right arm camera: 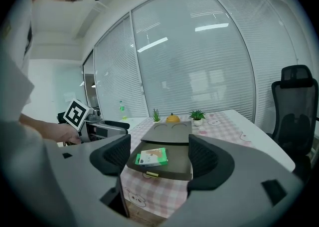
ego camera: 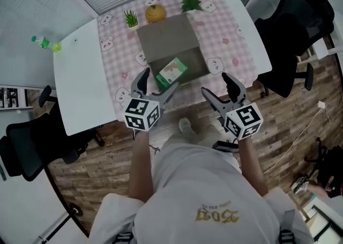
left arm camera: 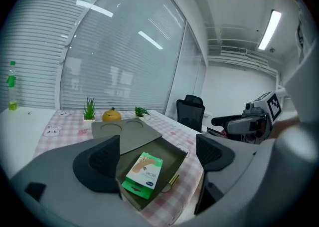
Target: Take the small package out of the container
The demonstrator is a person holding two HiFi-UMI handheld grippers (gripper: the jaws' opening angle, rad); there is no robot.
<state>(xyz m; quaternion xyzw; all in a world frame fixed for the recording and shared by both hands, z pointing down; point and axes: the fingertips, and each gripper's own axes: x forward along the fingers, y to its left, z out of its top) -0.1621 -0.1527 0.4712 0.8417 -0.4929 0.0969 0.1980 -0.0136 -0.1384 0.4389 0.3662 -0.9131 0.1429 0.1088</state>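
Note:
A small green and white package (ego camera: 171,71) lies in the pulled-out drawer (ego camera: 199,61) of a flat grey container (ego camera: 167,36) on the pink checked cloth. Both grippers hover at the table's near edge, short of the drawer. My left gripper (ego camera: 157,84) stands open and empty, with the package (left arm camera: 144,171) just beyond its jaws. My right gripper (ego camera: 218,87) is open and empty too, and looks at the package (right arm camera: 152,157) and the drawer (right arm camera: 172,171) from the front. Each gripper shows in the other's view: the right gripper (left arm camera: 249,118) and the left gripper (right arm camera: 94,126).
Behind the container stand an orange fruit-shaped ornament (ego camera: 155,13) and two small potted plants (ego camera: 131,19) (ego camera: 190,3). A green bottle (ego camera: 45,42) stands on the white table at the far left. Black office chairs (ego camera: 292,28) (ego camera: 27,141) flank the table.

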